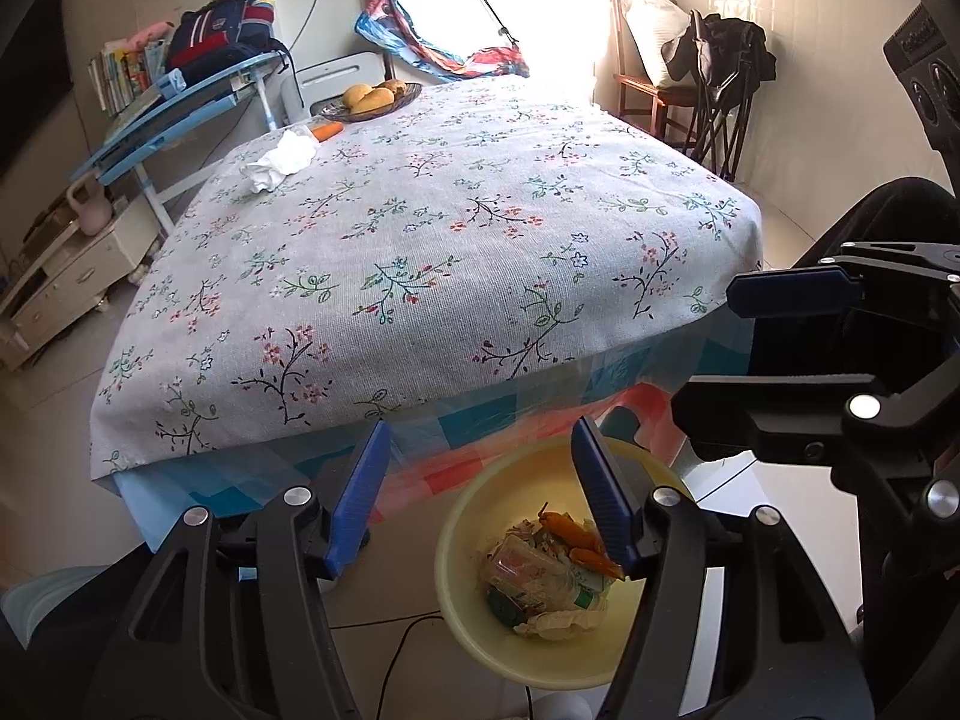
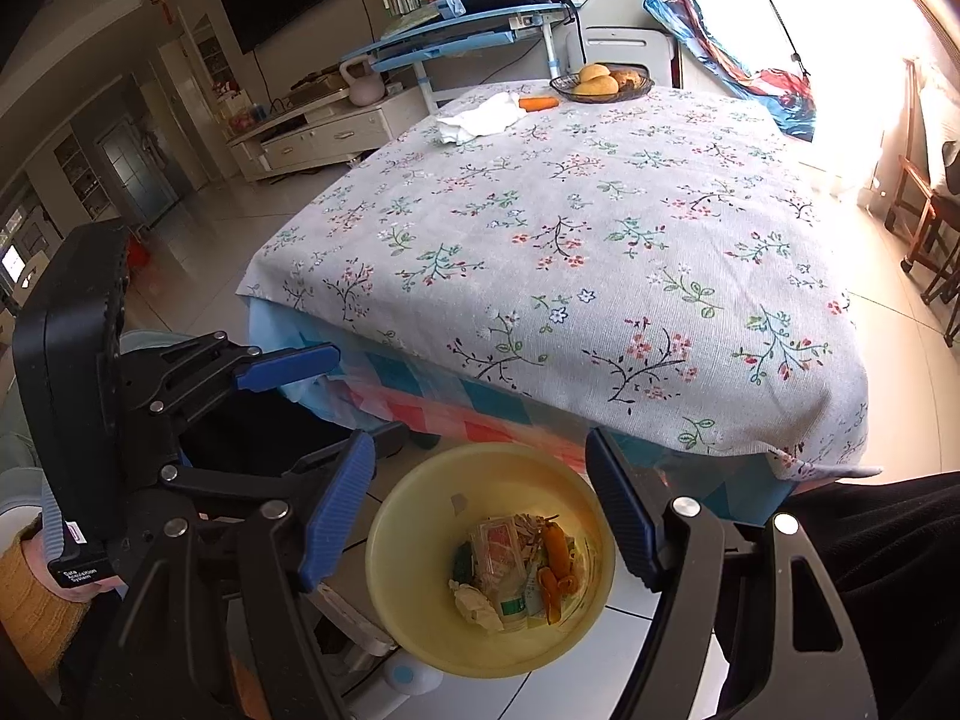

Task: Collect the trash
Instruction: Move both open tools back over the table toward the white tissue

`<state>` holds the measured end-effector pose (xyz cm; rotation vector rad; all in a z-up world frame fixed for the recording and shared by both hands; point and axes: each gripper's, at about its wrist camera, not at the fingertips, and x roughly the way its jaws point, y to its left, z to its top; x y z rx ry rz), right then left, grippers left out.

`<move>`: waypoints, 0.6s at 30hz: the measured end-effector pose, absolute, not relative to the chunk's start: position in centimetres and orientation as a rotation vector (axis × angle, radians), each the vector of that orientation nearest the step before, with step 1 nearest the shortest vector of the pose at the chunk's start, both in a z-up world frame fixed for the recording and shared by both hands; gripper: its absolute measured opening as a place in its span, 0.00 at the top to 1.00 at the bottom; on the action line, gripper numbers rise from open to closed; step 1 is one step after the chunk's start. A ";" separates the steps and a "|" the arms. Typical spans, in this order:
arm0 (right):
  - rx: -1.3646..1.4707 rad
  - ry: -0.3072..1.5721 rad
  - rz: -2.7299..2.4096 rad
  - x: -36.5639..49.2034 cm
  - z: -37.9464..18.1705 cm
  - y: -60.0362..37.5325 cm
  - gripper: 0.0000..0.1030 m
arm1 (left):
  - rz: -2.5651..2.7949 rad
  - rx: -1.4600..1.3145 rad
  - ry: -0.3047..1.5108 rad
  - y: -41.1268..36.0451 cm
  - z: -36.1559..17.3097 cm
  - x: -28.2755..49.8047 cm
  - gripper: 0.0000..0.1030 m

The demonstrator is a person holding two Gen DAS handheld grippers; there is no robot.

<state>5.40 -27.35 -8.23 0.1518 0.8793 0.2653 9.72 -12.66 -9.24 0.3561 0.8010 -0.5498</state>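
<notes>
Hovering left gripper [image 1: 480, 498], bin [image 1: 462, 516], table edge [image 1: 420, 420]

Most of the cloth-covered surface [image 2: 600, 252] lies bare and open to a reach. Its far end is crowded: a crumpled tissue [image 2: 480, 117], a carrot [image 2: 538, 102] and a fruit basket [image 2: 602, 84]. Below the near edge, the yellow bin [image 2: 414, 504] stands unobstructed from above
</notes>
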 end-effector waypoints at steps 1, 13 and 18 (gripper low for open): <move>0.147 0.867 0.264 5.3 -8.0 -27.3 0.32 | -0.545 0.355 0.794 -12.6 -9.1 9.7 0.41; 0.024 0.791 0.291 8.3 -4.4 -27.9 0.27 | -0.356 0.209 0.704 -8.7 -5.0 15.9 0.26; -0.060 0.789 0.321 12.3 -3.4 -28.0 0.26 | -0.302 0.208 0.688 -7.9 -3.8 20.2 0.22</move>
